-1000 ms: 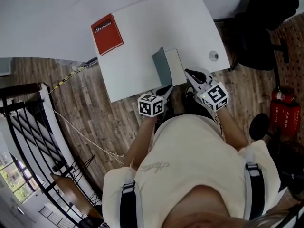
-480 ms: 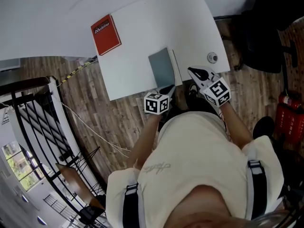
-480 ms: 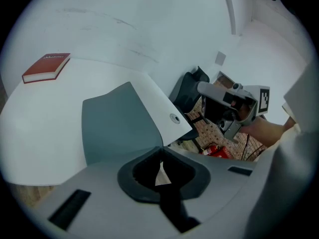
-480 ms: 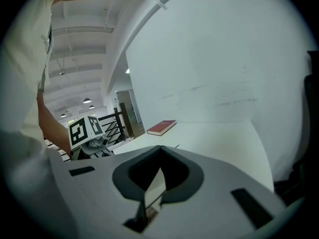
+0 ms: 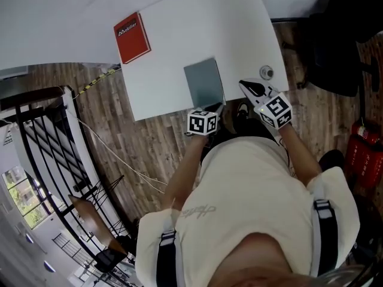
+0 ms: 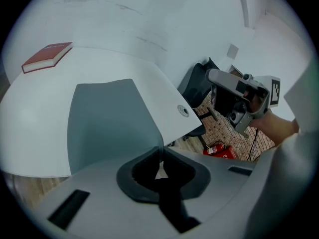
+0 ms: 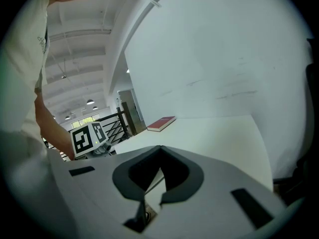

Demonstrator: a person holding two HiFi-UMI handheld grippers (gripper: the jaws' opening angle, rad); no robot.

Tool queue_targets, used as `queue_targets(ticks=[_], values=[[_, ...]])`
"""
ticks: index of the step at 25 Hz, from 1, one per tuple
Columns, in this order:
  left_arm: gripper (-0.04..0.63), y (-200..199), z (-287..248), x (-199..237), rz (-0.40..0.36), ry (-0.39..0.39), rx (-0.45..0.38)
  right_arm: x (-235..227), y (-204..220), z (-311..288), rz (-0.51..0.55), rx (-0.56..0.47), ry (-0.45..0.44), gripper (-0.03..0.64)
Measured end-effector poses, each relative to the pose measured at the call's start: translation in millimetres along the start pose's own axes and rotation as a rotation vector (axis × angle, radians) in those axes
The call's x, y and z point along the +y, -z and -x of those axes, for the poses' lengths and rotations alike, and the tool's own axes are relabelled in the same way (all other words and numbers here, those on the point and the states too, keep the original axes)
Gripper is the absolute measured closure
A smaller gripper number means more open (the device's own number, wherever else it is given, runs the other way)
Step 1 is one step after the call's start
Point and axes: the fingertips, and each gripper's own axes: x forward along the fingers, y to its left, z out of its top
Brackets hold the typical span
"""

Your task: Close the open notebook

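Note:
The notebook [image 5: 203, 81] lies shut on the white table [image 5: 179, 34], grey cover up, close to the table's near edge. In the left gripper view the notebook [image 6: 107, 123] fills the middle, and its near right corner runs in between the jaw tips. My left gripper [image 5: 219, 107] sits at that corner, jaws shut on the cover's edge [image 6: 160, 152]. My right gripper [image 5: 246, 86] hangs just right of the notebook, above the table's edge, jaws together with nothing between them [image 7: 160, 151]. It also shows in the left gripper view [image 6: 239, 96].
A red book [image 5: 131, 37] lies at the table's far left corner. A round cable grommet [image 5: 266, 72] sits by the right edge. A black chair [image 5: 335, 46] and a red fire extinguisher [image 5: 365, 154] stand on the right, a stair railing [image 5: 42, 142] on the left.
The grey cover, which stood upright a second ago, has swung down to the left and lies flat. Both grippers have sunk towards the table's near edge.

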Motion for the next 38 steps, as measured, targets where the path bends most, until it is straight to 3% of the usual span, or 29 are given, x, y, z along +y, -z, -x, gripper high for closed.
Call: queue_targets(ticks=[11,12,14,25,29,31,38], values=[[0.56,5,-15,-2,0.01,0.032,0.019,1,7,-2,-0.016,0.01,-0.01,0.611],[0.547,5,-16,-4,0.017,0.049,0.019,2,10,-1,-0.019,0.014,-0.012,0.611],[0.462,5,-18,-11,0.042,0.093,0.011,1,15,0,-0.024,0.022,-0.014,0.611],[0.46,4,-1,-23,0.007,0.109,-0.033,-2,20,-4,-0.056,0.023,0.001,0.611],[0.47,-16,21,-17,-0.038,0.126,-0.107,3,12,-11,-0.072,0.002,0.026,0.611],[0.558,-31,37,-14,-0.052,0.135,-0.178,11,7,-14,-0.066,-0.007,0.029,0.611],[0.571,-71,97,-5,-0.097,0.096,-0.347,35,-12,-13,-0.044,-0.031,0.066,0.611]])
